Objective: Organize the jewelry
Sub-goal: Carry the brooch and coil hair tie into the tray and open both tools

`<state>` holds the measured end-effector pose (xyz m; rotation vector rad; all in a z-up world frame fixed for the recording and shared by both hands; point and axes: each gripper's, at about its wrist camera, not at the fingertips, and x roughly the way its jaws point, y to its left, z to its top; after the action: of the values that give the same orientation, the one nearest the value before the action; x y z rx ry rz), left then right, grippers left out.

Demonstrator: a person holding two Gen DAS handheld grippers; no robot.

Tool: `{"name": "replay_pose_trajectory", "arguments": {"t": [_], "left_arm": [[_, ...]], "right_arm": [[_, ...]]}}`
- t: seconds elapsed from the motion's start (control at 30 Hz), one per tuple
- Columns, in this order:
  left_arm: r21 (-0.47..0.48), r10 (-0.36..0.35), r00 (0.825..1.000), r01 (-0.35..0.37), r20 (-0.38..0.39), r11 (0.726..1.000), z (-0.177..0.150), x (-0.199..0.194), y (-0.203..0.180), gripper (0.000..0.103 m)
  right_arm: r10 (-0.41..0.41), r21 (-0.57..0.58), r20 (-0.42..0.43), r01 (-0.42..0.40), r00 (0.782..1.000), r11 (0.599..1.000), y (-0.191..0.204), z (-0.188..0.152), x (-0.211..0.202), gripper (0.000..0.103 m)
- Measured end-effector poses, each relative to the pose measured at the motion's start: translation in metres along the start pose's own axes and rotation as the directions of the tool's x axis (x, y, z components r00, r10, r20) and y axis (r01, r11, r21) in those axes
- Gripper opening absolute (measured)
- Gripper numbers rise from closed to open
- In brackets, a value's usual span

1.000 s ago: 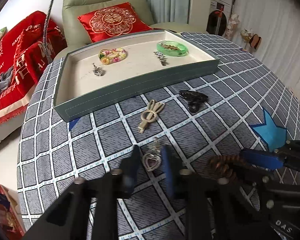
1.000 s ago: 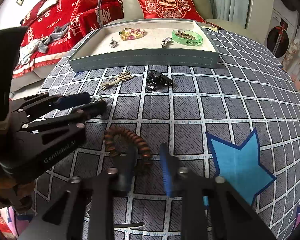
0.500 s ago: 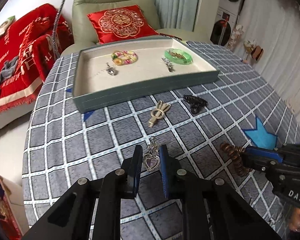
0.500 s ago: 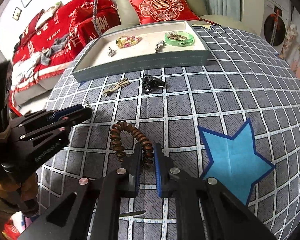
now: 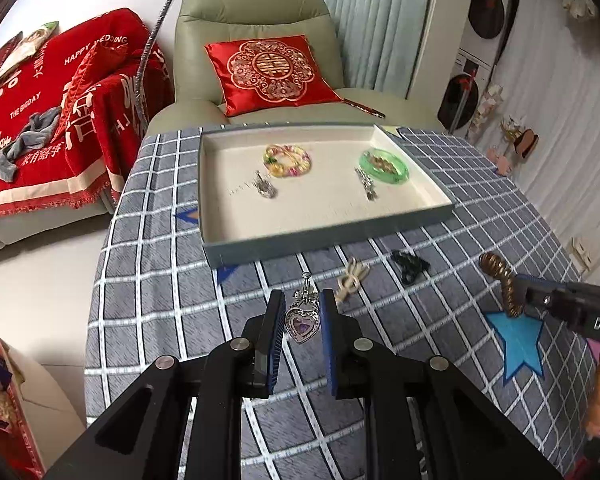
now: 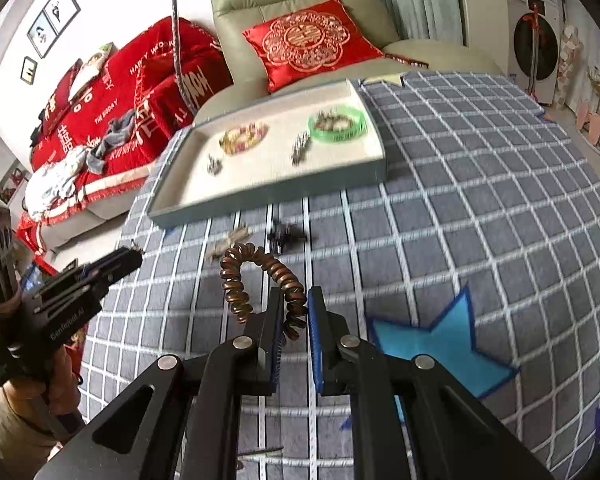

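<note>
My left gripper (image 5: 301, 312) is shut on a silver heart pendant (image 5: 302, 322) with a purple stone, held above the checked tablecloth. My right gripper (image 6: 294, 306) is shut on a brown coiled hair tie (image 6: 260, 280), also lifted off the cloth; it shows at the right of the left wrist view as the hair tie (image 5: 500, 280). Ahead lies a grey tray (image 5: 324, 236) with a cream floor, holding a yellow bead bracelet (image 5: 287, 161), a green bangle (image 5: 384, 165) and two small silver pieces. A beige hair clip (image 5: 352, 280) and a black claw clip (image 5: 410, 266) rest on the cloth before the tray.
A blue star patch (image 6: 440, 344) marks the cloth at the right. Behind the round table stand a green armchair (image 5: 256, 32) with a red cushion (image 5: 272, 72) and a sofa under red throws (image 5: 52, 104). A person's hand (image 6: 28, 408) holds the left gripper.
Both grippers have risen from the cloth, each carrying its piece: the heart pendant in the left, the coiled hair tie in the right. The right jaws closed on the hair tie at the start.
</note>
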<state>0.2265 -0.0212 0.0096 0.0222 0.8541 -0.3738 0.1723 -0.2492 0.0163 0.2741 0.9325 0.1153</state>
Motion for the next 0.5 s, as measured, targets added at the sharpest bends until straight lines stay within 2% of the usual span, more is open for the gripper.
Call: {"name": "replay_pose_trajectory", "arguments": {"t": [0.23, 0.5], "left_arm": [[-0.029, 0.013, 1.0, -0.012, 0.025, 1.0, 0.032, 0.004, 0.011, 0.032], [-0.004, 0.031, 0.998, -0.03, 0.056, 1.0, 0.078, 0.018, 0.011, 0.032]], "right_arm": [[-0.004, -0.026, 0.029, 0.005, 1.0, 1.0, 0.004, 0.05, 0.005, 0.013], [-0.04, -0.066, 0.034, 0.042, 0.999, 0.997, 0.014, 0.097, 0.027, 0.013]]}}
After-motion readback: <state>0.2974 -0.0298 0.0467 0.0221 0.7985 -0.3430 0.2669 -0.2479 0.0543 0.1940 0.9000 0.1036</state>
